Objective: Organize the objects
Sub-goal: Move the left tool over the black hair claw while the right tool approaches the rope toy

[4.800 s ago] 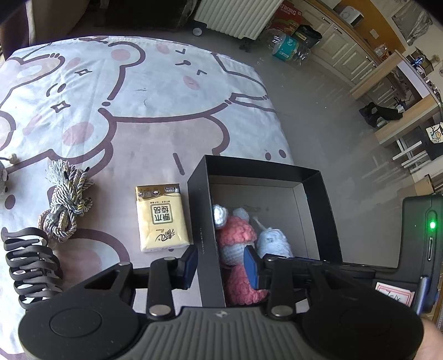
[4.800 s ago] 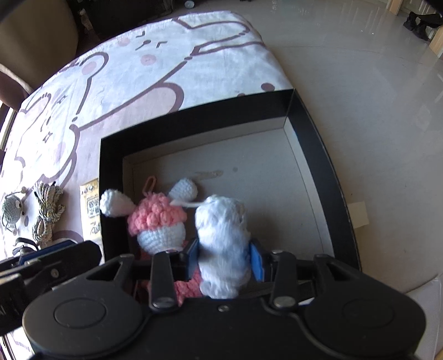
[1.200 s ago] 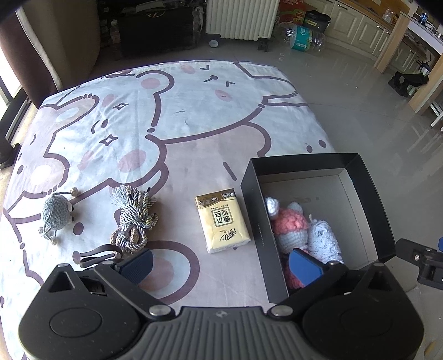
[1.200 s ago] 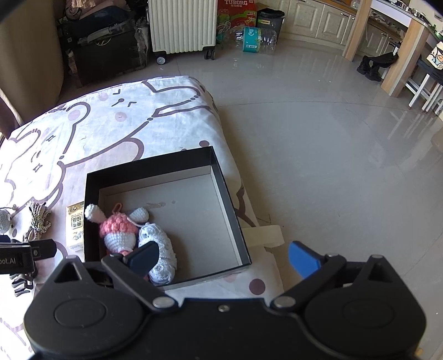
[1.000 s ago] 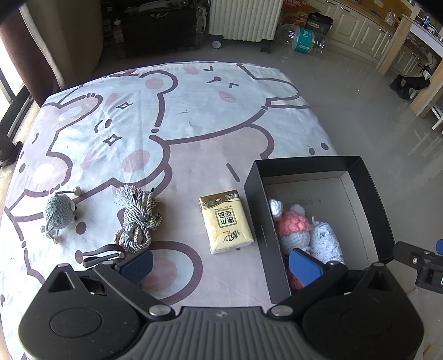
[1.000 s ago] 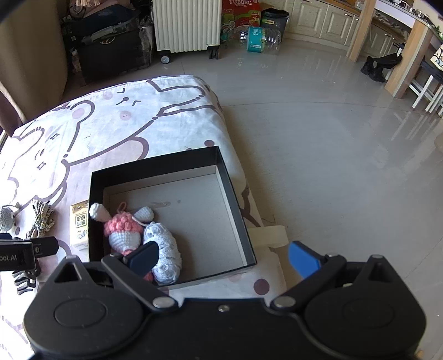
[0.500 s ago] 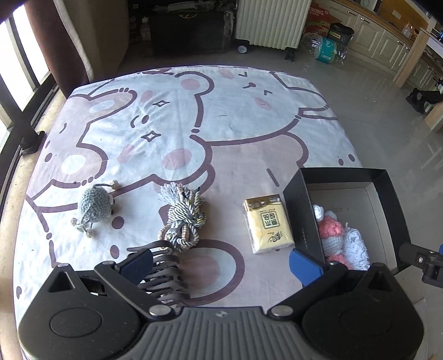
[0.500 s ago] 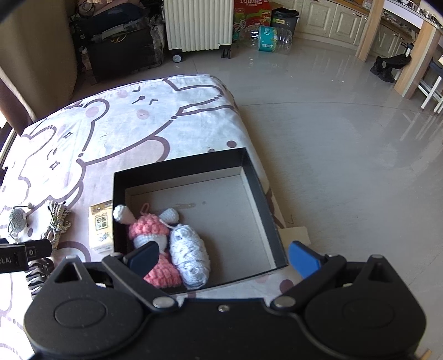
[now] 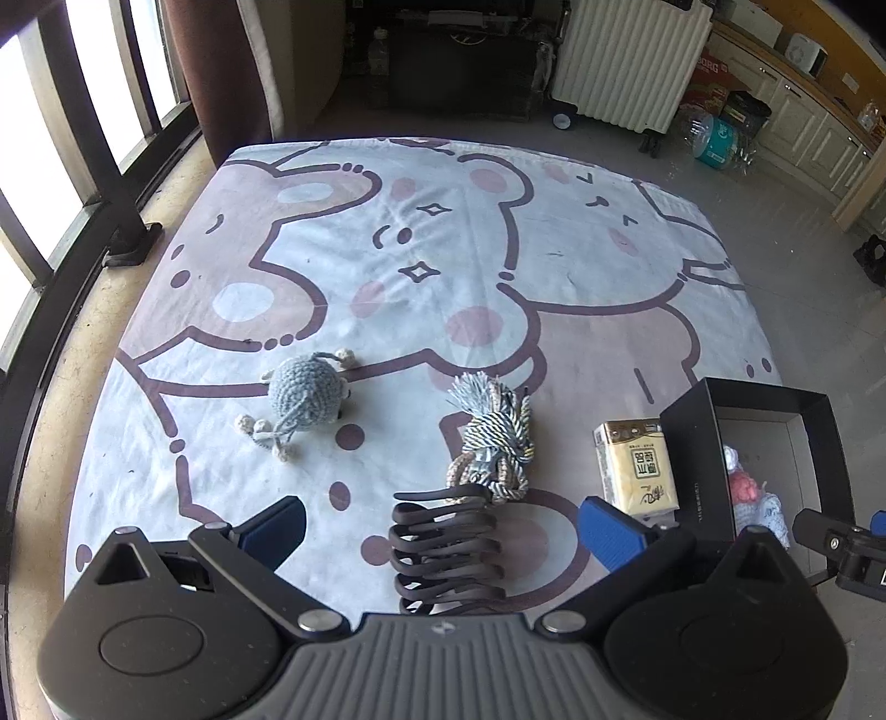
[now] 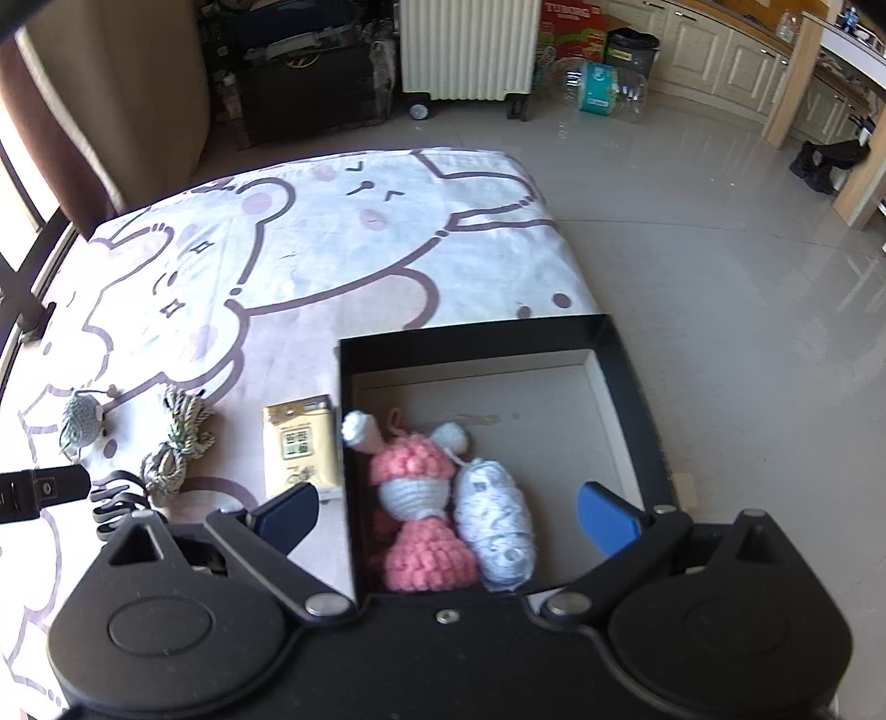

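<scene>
A black box [image 10: 631, 399] on the bear-print sheet holds a pink crochet doll [image 10: 415, 498] and a white crochet toy [image 10: 498, 526]. My right gripper [image 10: 448, 515] hangs open above them, holding nothing. In the left wrist view my left gripper [image 9: 443, 531] is open over a black hair claw [image 9: 443, 548]. Beyond it lie a grey-blue rope knot [image 9: 493, 443], a blue-grey crochet mouse [image 9: 304, 396] and a yellow tissue pack [image 9: 634, 468] beside the box [image 9: 686, 471]. The right view also has the pack [image 10: 302, 448], rope [image 10: 177, 448] and mouse [image 10: 80, 418].
The sheet [image 9: 443, 266] covers a low surface with bare tiled floor [image 10: 720, 277] to its right. A white radiator [image 10: 468, 47], a black case and water bottles stand at the back. Window bars [image 9: 55, 166] run along the left.
My left gripper has swung left and back, from beside the box to over the hair claw. The right gripper let go of the white toy earlier, rose, and now drifts slightly left.
</scene>
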Available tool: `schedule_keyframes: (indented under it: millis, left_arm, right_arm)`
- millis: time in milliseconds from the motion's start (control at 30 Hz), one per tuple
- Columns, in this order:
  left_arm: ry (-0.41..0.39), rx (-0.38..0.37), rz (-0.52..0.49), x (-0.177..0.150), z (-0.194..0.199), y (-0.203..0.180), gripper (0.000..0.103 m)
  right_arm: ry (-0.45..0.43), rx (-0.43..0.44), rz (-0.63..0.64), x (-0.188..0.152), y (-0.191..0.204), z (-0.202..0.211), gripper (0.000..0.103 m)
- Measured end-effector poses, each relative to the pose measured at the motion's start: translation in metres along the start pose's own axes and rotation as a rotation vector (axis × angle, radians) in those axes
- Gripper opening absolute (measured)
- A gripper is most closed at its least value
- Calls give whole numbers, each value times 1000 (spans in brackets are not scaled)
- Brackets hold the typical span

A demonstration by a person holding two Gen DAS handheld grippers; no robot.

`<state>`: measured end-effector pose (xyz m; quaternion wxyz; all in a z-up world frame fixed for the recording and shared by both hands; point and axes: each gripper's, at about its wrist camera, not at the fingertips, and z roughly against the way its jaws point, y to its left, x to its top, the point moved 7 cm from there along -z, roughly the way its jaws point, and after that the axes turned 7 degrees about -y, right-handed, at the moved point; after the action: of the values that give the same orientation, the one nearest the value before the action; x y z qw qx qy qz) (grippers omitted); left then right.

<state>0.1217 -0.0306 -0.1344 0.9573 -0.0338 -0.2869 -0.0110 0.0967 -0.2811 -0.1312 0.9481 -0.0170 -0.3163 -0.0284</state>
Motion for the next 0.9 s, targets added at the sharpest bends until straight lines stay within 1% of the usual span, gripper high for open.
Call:
schedule_keyframes:
  millis: [533, 900]
  left_arm:
    - [-8, 43, 32, 1, 6, 55, 103]
    - [1, 51, 47, 0, 5, 70, 103]
  right_arm:
    - [-9, 77, 62, 7, 72, -7, 101]
    - [-29, 119, 66, 12, 99, -8, 101]
